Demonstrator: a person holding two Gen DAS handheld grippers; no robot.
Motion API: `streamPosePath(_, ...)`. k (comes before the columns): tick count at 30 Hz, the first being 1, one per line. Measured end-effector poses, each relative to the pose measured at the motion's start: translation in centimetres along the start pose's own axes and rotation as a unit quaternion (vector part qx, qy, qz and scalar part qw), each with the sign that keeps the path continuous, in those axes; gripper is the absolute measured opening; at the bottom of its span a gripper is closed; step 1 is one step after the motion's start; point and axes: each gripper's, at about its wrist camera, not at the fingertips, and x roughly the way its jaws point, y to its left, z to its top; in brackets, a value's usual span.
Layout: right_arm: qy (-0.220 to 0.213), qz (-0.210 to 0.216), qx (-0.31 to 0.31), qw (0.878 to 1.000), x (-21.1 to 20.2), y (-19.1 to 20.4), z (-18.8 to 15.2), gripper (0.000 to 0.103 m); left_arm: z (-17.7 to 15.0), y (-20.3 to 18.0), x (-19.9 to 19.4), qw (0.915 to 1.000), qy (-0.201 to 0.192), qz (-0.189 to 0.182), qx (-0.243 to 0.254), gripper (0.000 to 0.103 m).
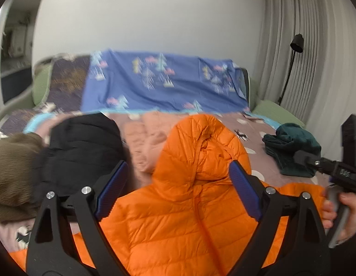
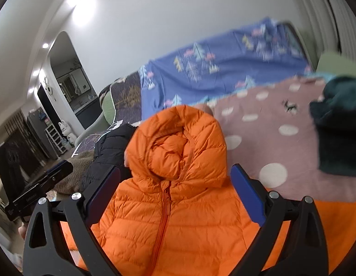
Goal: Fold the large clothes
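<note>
An orange hooded puffer jacket (image 1: pixel 189 207) lies front up on the bed, hood pointing away, zipper shut; it also shows in the right wrist view (image 2: pixel 178 207). My left gripper (image 1: pixel 178 188) is open and empty, hovering above the jacket's collar and hood. My right gripper (image 2: pixel 175 195) is open and empty, also over the collar just below the hood. The right gripper's body (image 1: pixel 339 172) and the hand holding it show at the right edge of the left wrist view.
A black puffer jacket (image 1: pixel 81 147), a brown fleece garment (image 1: pixel 12 172) and a pink jacket (image 1: pixel 143 142) lie left of the orange one. A dark green folded garment (image 1: pixel 293 149) lies to the right on the dotted bedspread (image 2: pixel 270 138). A blue patterned sheet (image 1: pixel 166 80) covers the backrest. A floor lamp (image 1: pixel 296 43) stands by the curtain.
</note>
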Motion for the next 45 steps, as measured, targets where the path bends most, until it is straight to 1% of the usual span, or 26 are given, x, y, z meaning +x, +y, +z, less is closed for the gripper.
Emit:
streamPosePath(2, 0.014, 0.010, 0.020, 1.000, 2.1, -1.4, 0.8, 0.097, 1.2, 0.9, 2.8, 0.9993, 0.024, -0.026, -0.016, 0.090)
streamPosePath(3, 0.022, 0.017, 0.037, 0.999, 3.5, -2.5, 1.3, 0.096, 1.5, 1.2, 3.8, 0.9989, 0.031, -0.031, -0.020, 0.090)
streamPosePath(7, 0.052, 0.019, 0.089, 0.994, 7.8, -5.6, 2.2, 0.081, 2.0, 2.2, 8.9, 0.9966, 0.064, -0.044, -0.029, 0.088)
streamPosePath(8, 0.056, 0.018, 0.095, 0.994, 8.4, -6.1, 2.2, 0.076, 1.9, 2.4, 10.0, 0.9960, 0.071, -0.044, -0.033, 0.084)
streamPosePath(9, 0.061, 0.016, 0.102, 0.993, 9.3, -6.6, 2.2, 0.075, 1.8, 2.7, 11.6, 0.9946, 0.084, -0.047, -0.039, 0.078)
streamPosePath(11, 0.066, 0.021, 0.112, 0.991, 10.8, -7.4, 1.8, 0.070, 1.4, 3.1, 13.5, 0.9927, 0.098, -0.051, -0.049, 0.073)
streamPosePath(12, 0.068, 0.023, 0.114, 0.991, 11.2, -7.5, 1.7, 0.068, 1.3, 3.3, 14.0, 0.9923, 0.100, -0.050, -0.052, 0.073)
streamPosePath(13, 0.072, 0.019, 0.111, 0.991, 11.7, -7.5, 1.5, 0.061, 1.1, 3.3, 14.8, 0.9921, 0.104, -0.048, -0.050, 0.073)
streamPosePath(14, 0.074, 0.014, 0.106, 0.992, 12.1, -7.4, 1.4, 0.050, 1.0, 3.3, 15.4, 0.9918, 0.108, -0.048, -0.049, 0.067)
streamPosePath(15, 0.077, 0.011, 0.099, 0.992, 12.4, -7.3, 1.3, 0.042, 0.8, 3.1, 15.8, 0.9912, 0.113, -0.051, -0.047, 0.055)
streamPosePath(16, 0.082, 0.010, 0.090, 0.993, 12.6, -7.0, 1.2, 0.025, 0.7, 3.0, 16.2, 0.9906, 0.117, -0.055, -0.044, 0.046)
streamPosePath(17, 0.078, 0.011, 0.086, 0.993, 12.5, -6.9, 1.2, 0.012, 0.5, 2.8, 16.5, 0.9900, 0.122, -0.058, -0.039, 0.036)
streamPosePath(19, 0.061, 0.009, 0.081, 0.995, 11.7, -6.4, 1.0, 0.007, 0.2, 2.3, 16.1, 0.9908, 0.117, -0.059, -0.031, 0.024)
streamPosePath(20, 0.053, 0.008, 0.078, 0.996, 11.2, -6.2, 1.0, 0.006, 0.2, 2.0, 15.5, 0.9910, 0.113, -0.065, -0.028, 0.017)
streamPosePath(24, 0.038, 0.007, 0.053, 0.998, 9.3, -4.6, 1.0, 0.006, 0.1, 1.9, 13.9, 0.9917, 0.106, -0.069, -0.027, 0.014)
streamPosePath(28, 0.031, 0.007, 0.015, 0.999, 6.9, -2.5, -0.1, 0.006, -0.7, 2.0, 11.4, 0.9915, 0.101, -0.077, -0.029, 0.013)
streamPosePath(32, 0.042, 0.006, -0.021, 0.999, 4.9, -1.1, -2.3, 0.006, -2.9, 1.7, 8.0, 0.9914, 0.100, -0.082, -0.019, 0.013)
streamPosePath(34, 0.061, -0.002, -0.046, 0.997, 3.9, -0.5, -4.4, 0.006, -4.8, 1.6, 6.4, 0.9905, 0.107, -0.086, -0.017, 0.013)
streamPosePath(36, 0.080, -0.012, -0.067, 0.994, 3.2, -0.2, -6.5, 0.014, -7.5, 1.9, 5.2, 0.9878, 0.129, -0.087, -0.016, 0.014)
streamPosePath(37, 0.097, -0.023, -0.082, 0.992, 2.8, -0.1, -8.0, 0.031, -8.6, 2.0, 4.7, 0.9870, 0.137, -0.082, -0.016, 0.023)
streamPosePath(38, 0.115, -0.033, -0.092, 0.988, 2.3, -0.3, -9.4, 0.043, -9.9, 2.2, 4.1, 0.9858, 0.149, -0.077, -0.013, 0.035)
streamPosePath(39, 0.124, -0.038, -0.097, 0.987, 1.9, -0.4, -10.5, 0.044, -11.5, 2.5, 3.3, 0.9844, 0.160, -0.072, -0.014, 0.039)
streamPosePath(40, 0.138, -0.044, -0.099, 0.984, 1.2, -0.6, -11.8, 0.044, -12.8, 2.8, 2.4, 0.9837, 0.167, -0.064, -0.014, 0.040)
streamPosePath(42, 0.154, -0.048, -0.093, 0.982, 0.1, -1.0, -13.6, 0.044, -14.9, 3.5, 0.9, 0.9823, 0.178, -0.053, -0.023, 0.052)
streamPosePath(43, 0.159, -0.046, -0.085, 0.983, -0.6, -1.2, -14.5, 0.044, -15.8, 4.1, 0.1, 0.9817, 0.180, -0.049, -0.038, 0.056)
streamPosePath(45, 0.158, -0.044, -0.071, 0.984, -1.9, -1.3, -15.5, 0.045, -17.5, 5.3, -2.1, 0.9810, 0.179, -0.039, -0.064, 0.058)
